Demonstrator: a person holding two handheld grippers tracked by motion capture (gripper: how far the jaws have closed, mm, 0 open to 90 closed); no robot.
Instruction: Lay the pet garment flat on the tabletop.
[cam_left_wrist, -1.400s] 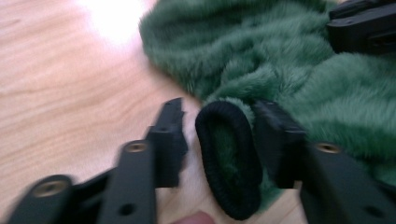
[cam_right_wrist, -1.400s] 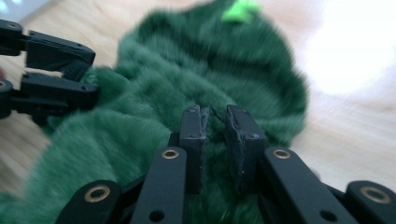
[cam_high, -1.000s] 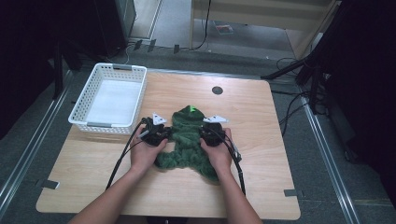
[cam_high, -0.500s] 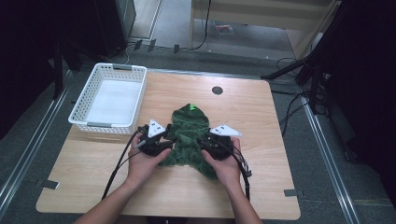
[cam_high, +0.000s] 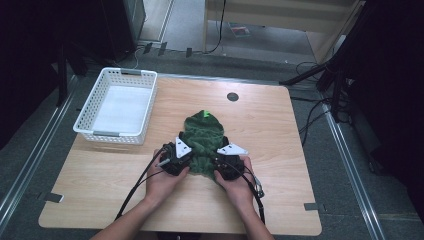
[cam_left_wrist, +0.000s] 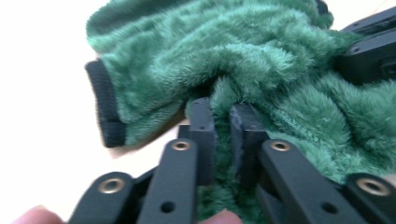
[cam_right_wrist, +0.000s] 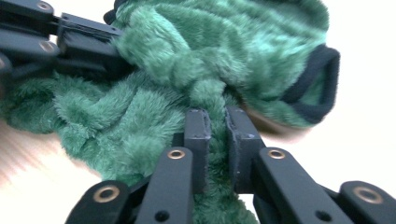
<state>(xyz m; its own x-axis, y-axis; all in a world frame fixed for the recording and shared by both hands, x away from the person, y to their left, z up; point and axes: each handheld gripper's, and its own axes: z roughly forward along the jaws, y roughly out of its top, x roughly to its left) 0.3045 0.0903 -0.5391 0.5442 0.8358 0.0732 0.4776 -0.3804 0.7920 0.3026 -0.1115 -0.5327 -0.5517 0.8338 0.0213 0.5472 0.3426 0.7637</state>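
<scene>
so there's a fuzzy green garment (cam_high: 202, 140) bunched up near the middle of the wooden worktop (cam_high: 280, 150), a bit toward the person's edge. it has black ribbed cuffs (cam_left_wrist: 106, 109) and a little bright green tab (cam_high: 205, 113) at the far end. the left gripper (cam_high: 181, 156) sits on its left side and the right gripper (cam_high: 220, 165) on its right, both right up against the fabric, one in each hand. in the left gripper view the jaws have just been closing and they're pinched on a fold of the green fleece, pads (cam_left_wrist: 203, 126) nearly together with fluff squeezed between them. same deal in the right gripper view: pads (cam_right_wrist: 196, 133) clamped on a ridge of the fleece. a white plastic basket (cam_high: 116, 134) stands at the far left of the worktop, well apart from the garment.
</scene>
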